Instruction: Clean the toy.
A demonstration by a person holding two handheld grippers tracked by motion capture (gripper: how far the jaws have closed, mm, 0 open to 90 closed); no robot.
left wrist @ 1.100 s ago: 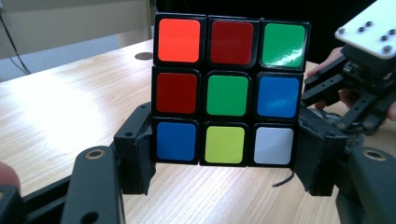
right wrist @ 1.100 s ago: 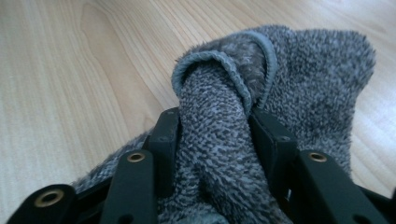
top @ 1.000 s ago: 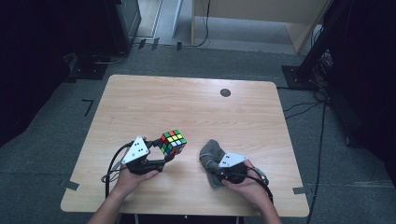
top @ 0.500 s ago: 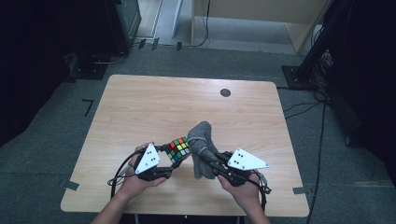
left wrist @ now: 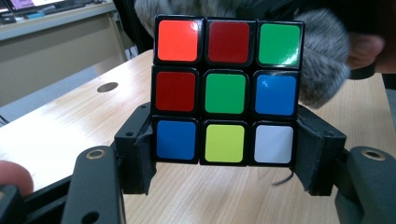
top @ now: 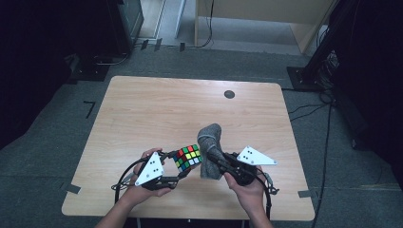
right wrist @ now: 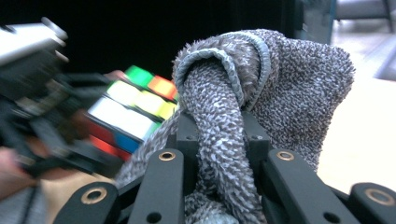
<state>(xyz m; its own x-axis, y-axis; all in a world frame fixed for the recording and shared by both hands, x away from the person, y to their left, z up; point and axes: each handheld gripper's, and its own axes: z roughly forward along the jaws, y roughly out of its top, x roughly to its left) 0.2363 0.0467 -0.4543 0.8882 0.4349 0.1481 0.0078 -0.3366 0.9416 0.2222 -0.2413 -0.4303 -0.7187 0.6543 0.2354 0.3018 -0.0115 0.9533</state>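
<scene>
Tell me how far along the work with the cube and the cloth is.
Done: the left gripper is shut on the puzzle cube, and the right gripper is shut on the grey cloth; both are off the table. In hand: cloth sits right beside cube. Left: likely wiping or covering the cube.

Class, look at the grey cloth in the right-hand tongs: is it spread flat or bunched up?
Bunched up. The grey cloth hangs in thick folds with its hemmed edge looped over, pinched between the right tongs, beside the puzzle cube.

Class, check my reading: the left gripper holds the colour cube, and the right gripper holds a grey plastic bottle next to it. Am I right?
Not quite: the right gripper is shut on a grey cloth, not a bottle, as the right gripper view shows. The left gripper does hold the colour cube.
</scene>
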